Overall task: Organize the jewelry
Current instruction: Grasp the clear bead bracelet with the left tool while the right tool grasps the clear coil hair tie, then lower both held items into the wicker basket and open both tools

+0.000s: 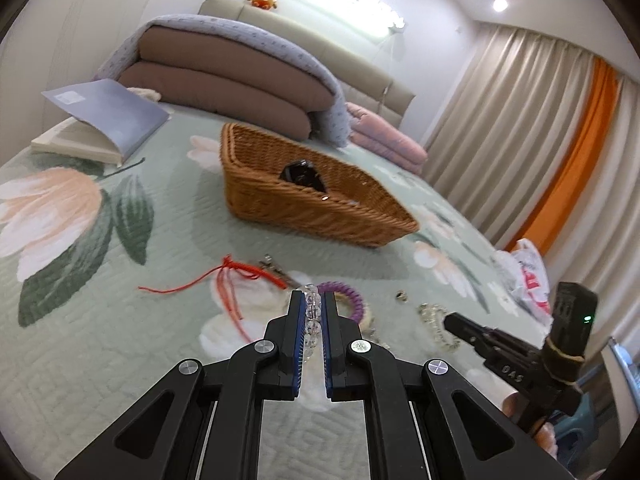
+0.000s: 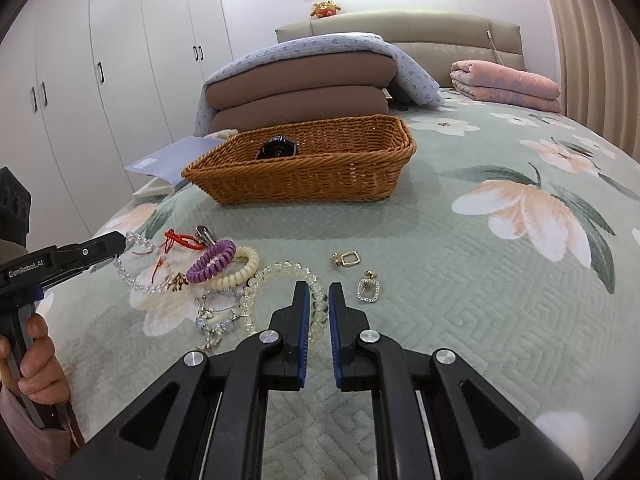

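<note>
My left gripper [image 1: 313, 300] is shut on a clear crystal bead bracelet [image 1: 312, 320]; in the right wrist view that bracelet [image 2: 138, 286] hangs from the left gripper [image 2: 122, 242] down to the bedspread. My right gripper [image 2: 319, 294] is shut on a pale yellow bead bracelet [image 2: 280, 270] lying on the bed. A wicker basket [image 2: 320, 172] holding a dark bracelet [image 2: 277, 149] stands behind the jewelry. A purple coil band [image 2: 210, 260], a cream coil band [image 2: 236, 274], a red cord bracelet [image 2: 182, 240] and two gold earrings [image 2: 346, 259] [image 2: 369, 287] lie loose.
An open book [image 1: 100, 120] lies at the far left of the bed. Folded brown quilts [image 2: 304, 88] and a pink blanket [image 2: 504, 84] sit behind the basket. A plastic bag [image 1: 528, 276] lies at the bed's right edge. Wardrobes stand to the left.
</note>
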Demonstrator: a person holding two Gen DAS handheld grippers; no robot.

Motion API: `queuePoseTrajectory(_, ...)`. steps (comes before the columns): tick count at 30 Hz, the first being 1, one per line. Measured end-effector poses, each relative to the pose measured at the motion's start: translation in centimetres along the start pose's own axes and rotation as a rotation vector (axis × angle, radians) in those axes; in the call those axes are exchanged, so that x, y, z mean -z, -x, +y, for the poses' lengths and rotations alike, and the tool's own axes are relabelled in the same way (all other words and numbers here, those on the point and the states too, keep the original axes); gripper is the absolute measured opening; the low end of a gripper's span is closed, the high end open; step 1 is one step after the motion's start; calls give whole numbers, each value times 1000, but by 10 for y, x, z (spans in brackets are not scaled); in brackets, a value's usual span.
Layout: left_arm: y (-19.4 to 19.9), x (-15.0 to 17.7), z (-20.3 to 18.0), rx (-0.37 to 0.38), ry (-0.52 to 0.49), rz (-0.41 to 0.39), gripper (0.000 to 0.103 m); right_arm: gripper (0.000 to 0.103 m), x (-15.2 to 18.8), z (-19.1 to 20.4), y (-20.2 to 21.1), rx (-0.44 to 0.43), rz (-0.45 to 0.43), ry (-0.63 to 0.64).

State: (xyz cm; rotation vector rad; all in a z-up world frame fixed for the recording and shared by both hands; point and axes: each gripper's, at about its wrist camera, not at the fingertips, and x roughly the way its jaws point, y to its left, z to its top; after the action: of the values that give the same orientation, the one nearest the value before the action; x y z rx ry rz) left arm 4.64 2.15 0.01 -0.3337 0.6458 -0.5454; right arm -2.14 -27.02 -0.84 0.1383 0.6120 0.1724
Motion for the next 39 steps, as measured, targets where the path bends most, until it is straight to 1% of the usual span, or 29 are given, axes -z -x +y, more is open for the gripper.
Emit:
queuePoseTrajectory(7,7,-12,-10,27,-13,-30,7,11,-6,-6,4,-5,-16,-31)
queuePoseTrajectory(11,11,-32,-23,32,-40,-54,7,11,-25,-3,7,-22,-32,-35)
queuePoseTrajectory(15,10,-62,-43,40,-97,-94,7,11,-66,2,10,-28,-69,-22)
queuePoseTrajectory(17,6,-80,-53,44,-120,-118,7,11,-91,5,5,-33,-97,-17)
queuePoseTrajectory(19,-1,-95,-58,51,-129,-133,7,11,-115,5,-6,-13,-120,-8)
queuePoseTrajectory(22,-23,-121,-60,43,-133,-163,7,11,-150,-1,-39,1,-122,-28)
queuePoseTrajectory(25,-51,-140,-52,21,-127,-176,7,11,-167,-8,-75,20,-100,-48)
queuePoseTrajectory(28,-82,-149,-35,-3,-102,-165,7,11,-169,-13,-105,43,-81,-52)
queuePoseTrajectory(31,-106,-145,-15,-21,-66,-128,7,11,-160,-13,-126,70,-48,-21)
queuePoseTrajectory(33,-117,-141,-6,-58,-66,-107,7,11,-155,-12,-139,96,-14,-1)
queuePoseTrajectory(37,-131,-137,0,-100,-67,-82,7,11,-147,-7,-150,141,11,40)
queuePoseTrajectory(39,-138,-135,1,-118,-67,-62,8,11,-146,-8,-153,137,19,36)
